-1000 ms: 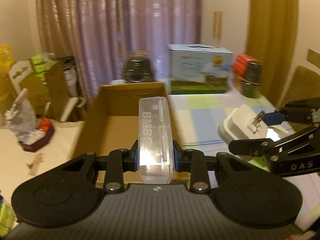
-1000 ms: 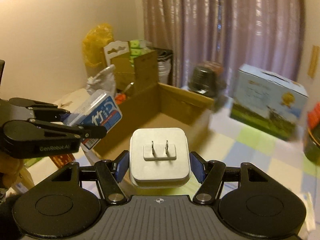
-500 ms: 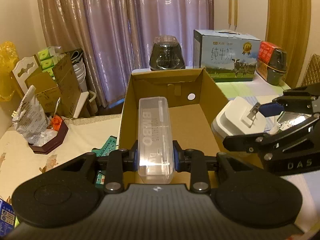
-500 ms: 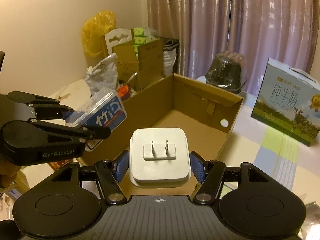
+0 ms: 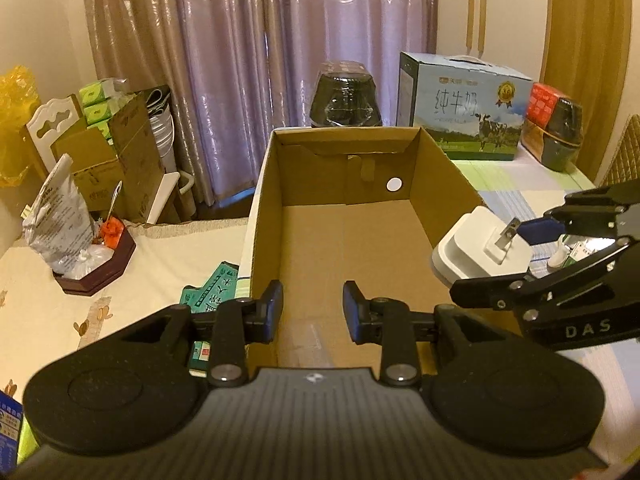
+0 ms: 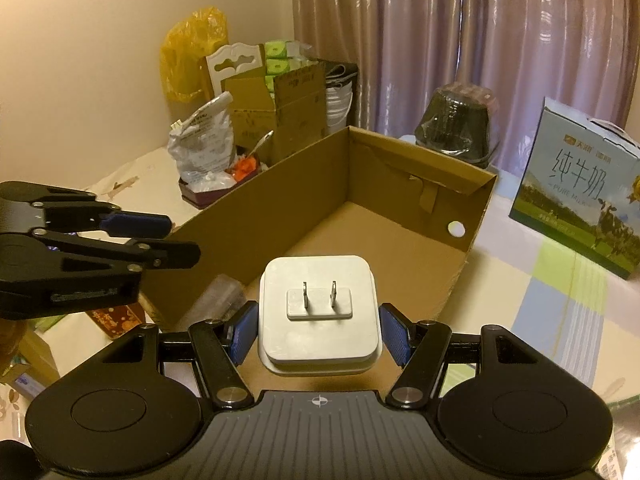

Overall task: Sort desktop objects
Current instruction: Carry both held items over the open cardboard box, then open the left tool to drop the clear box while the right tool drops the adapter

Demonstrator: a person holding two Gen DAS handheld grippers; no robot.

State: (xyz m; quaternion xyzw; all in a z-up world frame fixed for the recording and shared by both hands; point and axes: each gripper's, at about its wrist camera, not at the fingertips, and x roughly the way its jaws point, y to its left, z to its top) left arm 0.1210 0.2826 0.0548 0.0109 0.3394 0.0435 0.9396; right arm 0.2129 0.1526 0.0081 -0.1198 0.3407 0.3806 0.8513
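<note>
Now the left gripper (image 5: 312, 312) stands spread and empty over the box (image 5: 448, 168) — its clear case (image 6: 221, 297), pinched a moment ago, lies inside — while the right gripper (image 6: 318, 334) pinches the charger (image 6: 318, 312), likely next in.

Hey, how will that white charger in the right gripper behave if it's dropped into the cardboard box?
The white charger looks like rigid plastic, so it should keep its shape in the right gripper. Its smooth sides may slip. Flat and squat, it probably won't roll in the cardboard box.
</note>
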